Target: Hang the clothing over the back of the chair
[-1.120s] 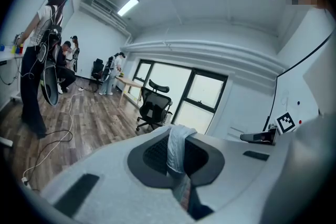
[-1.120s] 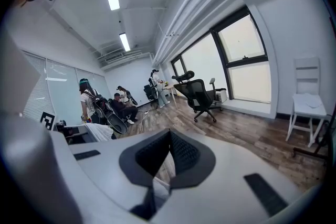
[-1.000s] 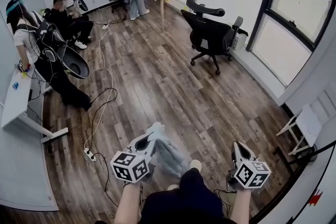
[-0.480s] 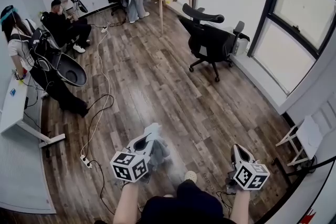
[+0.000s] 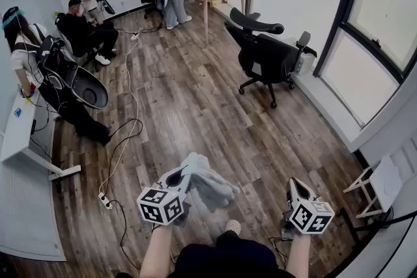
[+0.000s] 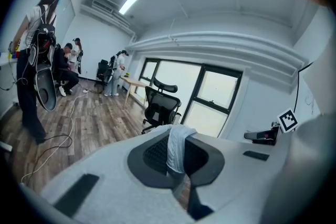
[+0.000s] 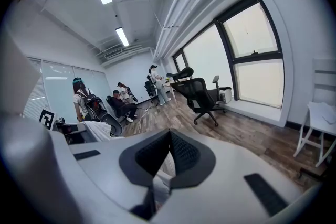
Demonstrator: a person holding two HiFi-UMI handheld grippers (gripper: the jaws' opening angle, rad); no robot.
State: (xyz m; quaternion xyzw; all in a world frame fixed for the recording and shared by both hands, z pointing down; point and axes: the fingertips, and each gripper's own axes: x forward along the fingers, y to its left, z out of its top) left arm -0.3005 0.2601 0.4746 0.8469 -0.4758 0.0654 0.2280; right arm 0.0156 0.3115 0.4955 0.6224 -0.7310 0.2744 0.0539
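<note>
Head view finds the job barely begun: the clothing (image 5: 210, 184), a pale grey-blue garment crumpled into soft folds, hangs bunched from the left gripper (image 5: 186, 172) low in front of the person. The black office chair (image 5: 267, 56) stands well apart across the plank floor (image 5: 195, 107), its back bare. In the left gripper view the jaws are clamped on a strip of the fabric, which rides up over the dark ribbed pads (image 6: 153, 156) and droops between them. The right gripper (image 5: 294, 191) is closed as well, its jaws meeting in its own view. Nothing shows in its hold from above, though a pale patch in the gap below them cannot be identified. The pick-up looks done. Judging by the distance, what remains is to reach the chair, lift the garment clear of the headrest and drape it over the backrest, perhaps with the free gripper helping to spread it. The cloth looks limp and light, likely to slump unless laid evenly. The chair has a mesh-looking back, a curved headrest, armrests and a spoked base on castors. Both grippers have smooth pale grey shells, and each carries a cube of black-and-white square markers.
</note>
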